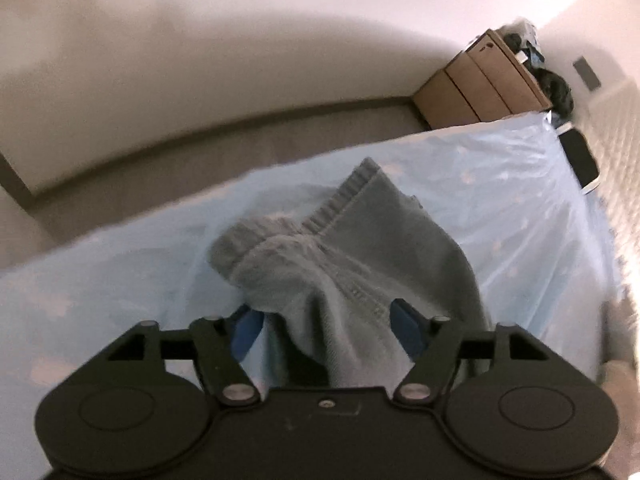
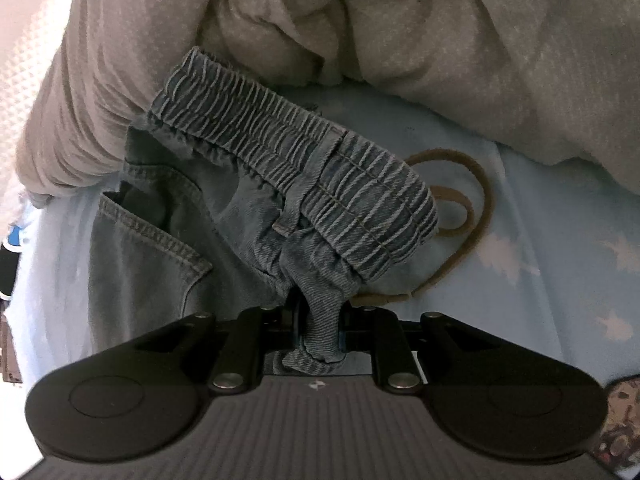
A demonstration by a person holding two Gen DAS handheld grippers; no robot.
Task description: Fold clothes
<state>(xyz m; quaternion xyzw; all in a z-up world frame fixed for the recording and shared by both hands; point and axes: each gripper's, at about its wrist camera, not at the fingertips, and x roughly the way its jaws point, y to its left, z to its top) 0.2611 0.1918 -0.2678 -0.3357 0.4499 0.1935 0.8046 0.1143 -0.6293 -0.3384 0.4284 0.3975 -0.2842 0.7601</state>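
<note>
A small pair of blue-grey denim trousers lies on a light blue sheet (image 1: 500, 184). In the left wrist view the leg end with its ribbed cuff (image 1: 352, 188) bunches between my left gripper's blue pads; my left gripper (image 1: 328, 320) is partly closed around this fabric. In the right wrist view the elastic waistband (image 2: 304, 160) and a front pocket (image 2: 160, 240) show. My right gripper (image 2: 318, 324) is shut on a pinch of denim just below the waistband.
A grey garment (image 2: 440, 28) is heaped behind the trousers. A brown elastic band (image 2: 468, 204) lies on the sheet (image 2: 540, 300) beside the waistband. Cardboard boxes (image 1: 480, 80) with dark clothes stand in the room corner. A dark device (image 1: 580, 160) lies at the sheet's far edge.
</note>
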